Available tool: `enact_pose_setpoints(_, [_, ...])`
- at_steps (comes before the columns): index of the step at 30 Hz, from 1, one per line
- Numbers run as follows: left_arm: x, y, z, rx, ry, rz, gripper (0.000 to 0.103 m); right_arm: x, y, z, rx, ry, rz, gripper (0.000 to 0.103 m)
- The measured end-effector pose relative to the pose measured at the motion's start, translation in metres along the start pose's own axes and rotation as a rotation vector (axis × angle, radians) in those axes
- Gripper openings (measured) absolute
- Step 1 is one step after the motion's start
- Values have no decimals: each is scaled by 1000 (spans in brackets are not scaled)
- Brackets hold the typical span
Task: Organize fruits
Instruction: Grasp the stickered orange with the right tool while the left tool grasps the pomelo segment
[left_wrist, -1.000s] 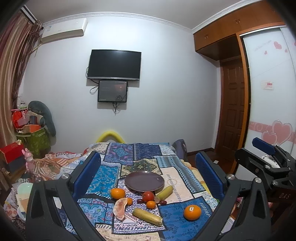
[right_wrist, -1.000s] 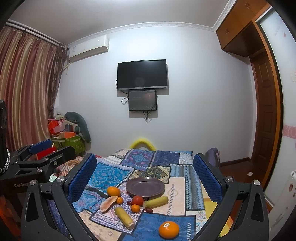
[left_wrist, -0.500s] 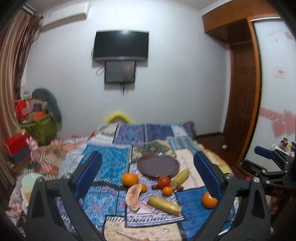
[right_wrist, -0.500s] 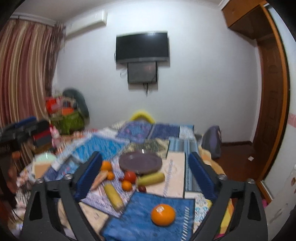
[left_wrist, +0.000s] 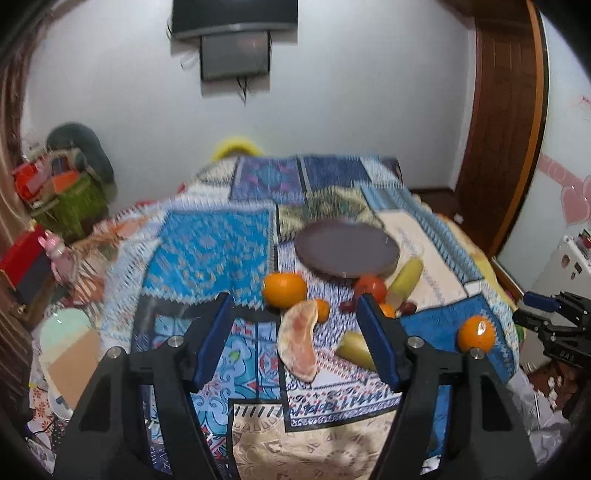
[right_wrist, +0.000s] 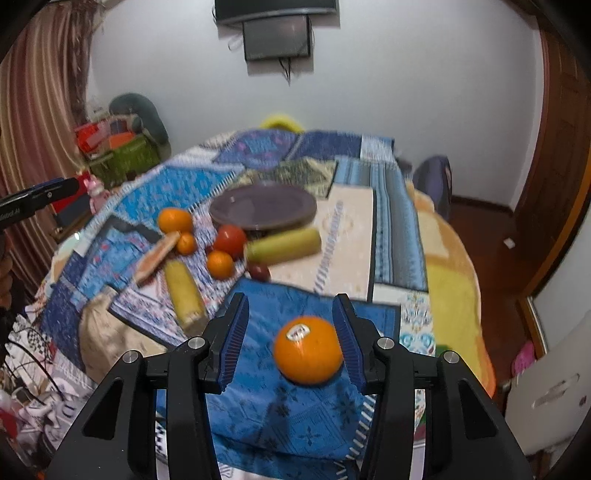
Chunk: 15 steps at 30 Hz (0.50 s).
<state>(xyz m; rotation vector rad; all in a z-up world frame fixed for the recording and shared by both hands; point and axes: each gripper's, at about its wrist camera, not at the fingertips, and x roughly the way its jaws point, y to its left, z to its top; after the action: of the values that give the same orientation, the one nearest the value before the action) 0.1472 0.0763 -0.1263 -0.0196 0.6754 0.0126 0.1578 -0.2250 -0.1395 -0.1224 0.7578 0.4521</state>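
Since half a second ago you have dropped both claws toward the patchwork-quilted bed (left_wrist: 207, 243), and your right claw (right_wrist: 291, 339) now brackets the round stickered orange (right_wrist: 308, 349), spread, not yet pinching. Your left claw (left_wrist: 295, 339), also spread, frames the pink pomelo wedge (left_wrist: 299, 343); only the right view shows both yellow corn cobs (right_wrist: 184, 291) unobstructed beside the round purple plate (right_wrist: 264, 206).

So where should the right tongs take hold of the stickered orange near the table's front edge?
Across the widest middle of the orange, coming down from the front. It is round, stands alone on the blue cloth, and already lies between the open right tongs, sticker up.
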Motion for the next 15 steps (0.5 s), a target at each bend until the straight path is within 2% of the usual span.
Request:
enact_pose_setpoints(2, [18,6,-4,-6,60,-15,69,8,-4,-3,8,27,-9,44])
enact_pose_setpoints(5, [43,12,-10,-24,147,-55,69,23,-10,-8,19,74,-26,55])
enact_pose_setpoints(8, [65,15,-17,-36,209,-46,69,36,-14,-16,34,111,-34,62])
enact_pose_setpoints(15, [102,20,-33,-39,306,-53,69,63,-24,-30,98,209,-8,63])
